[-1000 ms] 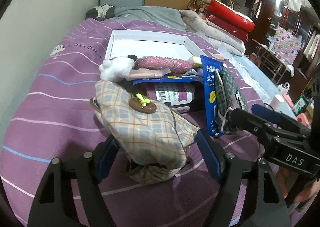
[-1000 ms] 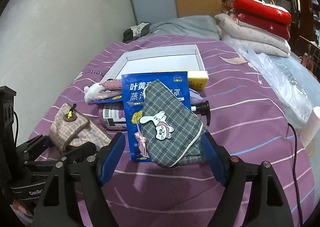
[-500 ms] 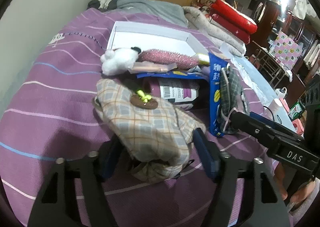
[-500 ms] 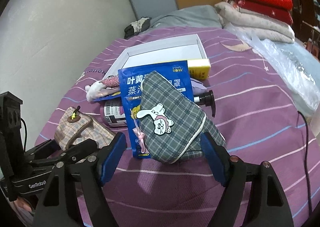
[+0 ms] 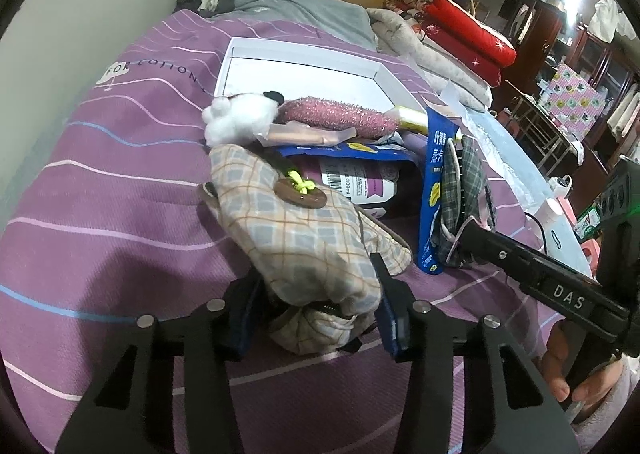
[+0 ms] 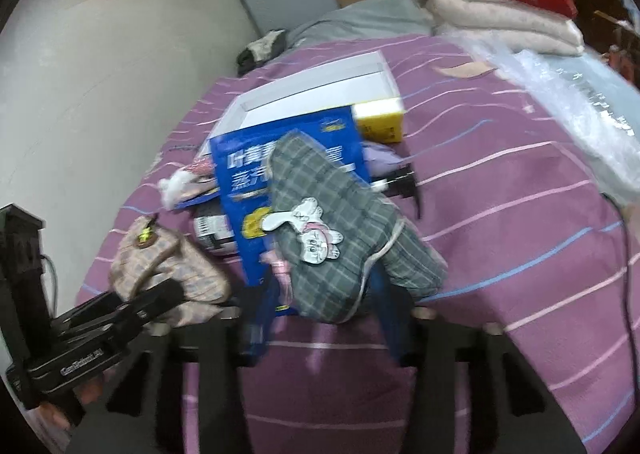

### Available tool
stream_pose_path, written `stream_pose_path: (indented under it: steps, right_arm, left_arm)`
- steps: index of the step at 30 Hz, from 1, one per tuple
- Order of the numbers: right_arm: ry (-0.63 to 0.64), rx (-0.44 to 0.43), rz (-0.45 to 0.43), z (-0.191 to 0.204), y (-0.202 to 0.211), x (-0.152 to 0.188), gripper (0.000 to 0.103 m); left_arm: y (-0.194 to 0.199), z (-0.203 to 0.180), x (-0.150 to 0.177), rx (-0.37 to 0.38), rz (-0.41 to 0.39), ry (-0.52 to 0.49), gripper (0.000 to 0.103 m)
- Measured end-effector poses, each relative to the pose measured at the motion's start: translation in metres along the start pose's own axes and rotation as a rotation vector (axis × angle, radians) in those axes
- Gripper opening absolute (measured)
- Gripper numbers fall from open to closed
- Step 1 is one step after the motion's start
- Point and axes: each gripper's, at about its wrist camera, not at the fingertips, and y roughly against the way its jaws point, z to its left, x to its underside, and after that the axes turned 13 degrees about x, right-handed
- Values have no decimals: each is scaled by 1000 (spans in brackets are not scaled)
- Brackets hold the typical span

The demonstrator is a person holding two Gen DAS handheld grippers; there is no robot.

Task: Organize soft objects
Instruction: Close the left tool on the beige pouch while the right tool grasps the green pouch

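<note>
Two hand-held grippers at work over a purple striped bedspread. The left gripper has just been closing, and its blue pads now squeeze the near end of the beige plaid pouch, which lies on the bedspread with a brown button and yellow bow on top. The right gripper has likewise just been closing; its pads appear to pinch the near end of the grey plaid pouch, though motion blur in the right wrist view softens the contact. That pouch carries a white cartoon-animal patch and leans on a blue packet printed with white characters.

Behind the two pouches lies a small heap: a white fluffy toy, a pink glittery sponge, a bottle with a barcode label lying under the blue packet, and a yellow-and-white box. Just beyond the heap sits a shallow white tray, its floor bare. Folded red and pale quilts are stacked at the far right of the bed. A person's fingers wrap the right gripper's handle.
</note>
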Motion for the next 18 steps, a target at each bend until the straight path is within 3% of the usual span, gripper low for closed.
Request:
stream_pose_path:
  steps: [5, 7, 18]
  right_arm:
    - [-4, 1, -10, 1, 5, 0, 38]
    - [-4, -9, -39, 1, 13, -1, 25]
    - [26, -55, -136, 18, 54, -14, 23]
  left_arm:
    - [9, -6, -5, 24, -9, -11, 47]
    - [15, -10, -7, 26, -24, -27, 47]
    - [37, -19, -21, 18, -63, -45, 47]
